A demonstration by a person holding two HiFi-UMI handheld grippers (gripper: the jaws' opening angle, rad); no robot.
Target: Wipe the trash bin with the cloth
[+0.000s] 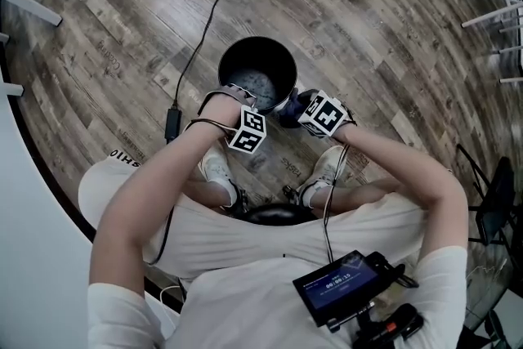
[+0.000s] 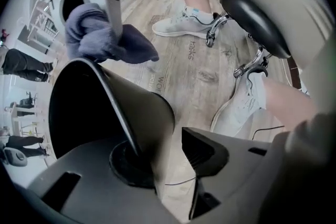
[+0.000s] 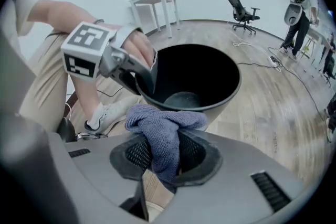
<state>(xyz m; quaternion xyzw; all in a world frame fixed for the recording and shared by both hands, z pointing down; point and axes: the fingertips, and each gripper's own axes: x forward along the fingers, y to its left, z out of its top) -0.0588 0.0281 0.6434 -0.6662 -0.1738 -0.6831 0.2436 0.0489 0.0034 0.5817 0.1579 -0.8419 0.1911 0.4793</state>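
Black plastic trash bin stands on the wood floor just ahead of the person's shoes. As far as we can judge it's upright: long axis vertical, mouth pointing up. The blue-grey cloth is bunched and pinched between the pressed-in jaws of the right gripper, just by the near rim; contact unclear. On the same rim the left gripper points down with its jaws spread. The wall sits between them, against one pad and clear of the other, so there's no real clamp. We read the step as bringing cloth to bin. To do it well we'd firm up the left hold first, then lay the wad on the wall and sweep round the rim, with light pressure so the bin doesn't tip
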